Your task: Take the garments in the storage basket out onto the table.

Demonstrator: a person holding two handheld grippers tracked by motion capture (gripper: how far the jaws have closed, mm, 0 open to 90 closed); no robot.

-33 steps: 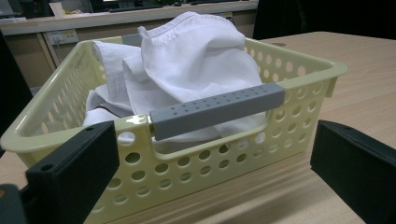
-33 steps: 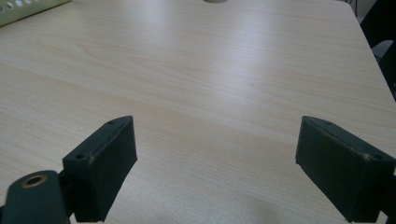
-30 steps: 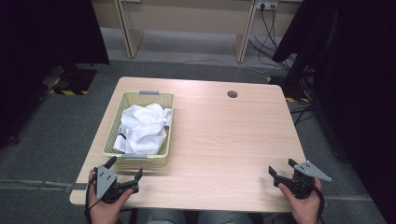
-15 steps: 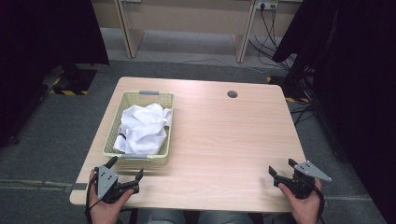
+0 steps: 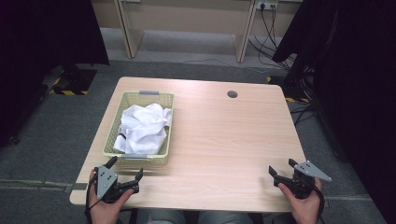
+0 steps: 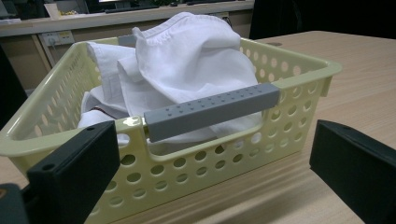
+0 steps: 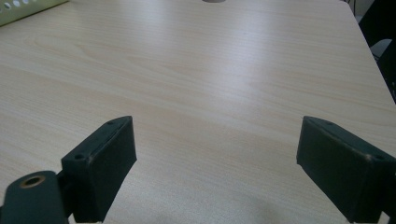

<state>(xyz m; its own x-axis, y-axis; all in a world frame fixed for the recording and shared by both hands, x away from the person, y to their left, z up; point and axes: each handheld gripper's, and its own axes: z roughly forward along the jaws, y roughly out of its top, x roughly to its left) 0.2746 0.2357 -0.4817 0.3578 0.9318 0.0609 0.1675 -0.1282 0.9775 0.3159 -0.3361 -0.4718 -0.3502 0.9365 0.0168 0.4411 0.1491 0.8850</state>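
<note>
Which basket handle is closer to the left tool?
The grey handle on the basket's near end, facing the left tool; the other grey handle is at the far end, beyond the white cloth.

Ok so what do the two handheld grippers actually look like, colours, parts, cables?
Both are black. The left gripper carries a grey three-cornered plate on top, and a dark cable trails from it by the hand. The right gripper has the same grey plate. Each has two blocky black jaws with flat faces; the gripper views show small screw holes in them. No sleeves are visible.
</note>
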